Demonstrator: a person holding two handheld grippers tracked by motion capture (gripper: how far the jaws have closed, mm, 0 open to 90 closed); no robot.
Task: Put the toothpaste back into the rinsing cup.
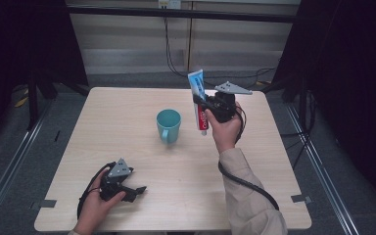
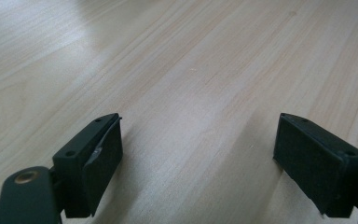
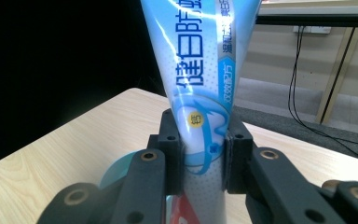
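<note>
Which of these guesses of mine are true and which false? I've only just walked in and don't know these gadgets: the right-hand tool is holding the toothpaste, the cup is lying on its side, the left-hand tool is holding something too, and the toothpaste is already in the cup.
1. The right gripper is clamped on the toothpaste tube. True.
2. The teal cup is lying on its side. False: it stands upright on the table, mouth up.
3. The left gripper is holding something. False: its jaws stand open with bare tabletop between them.
4. The toothpaste tube is already inside the cup. False: it is held in the air to the right of the cup, apart from it.
5. The left gripper is low at the near left part of the table. True.
</note>
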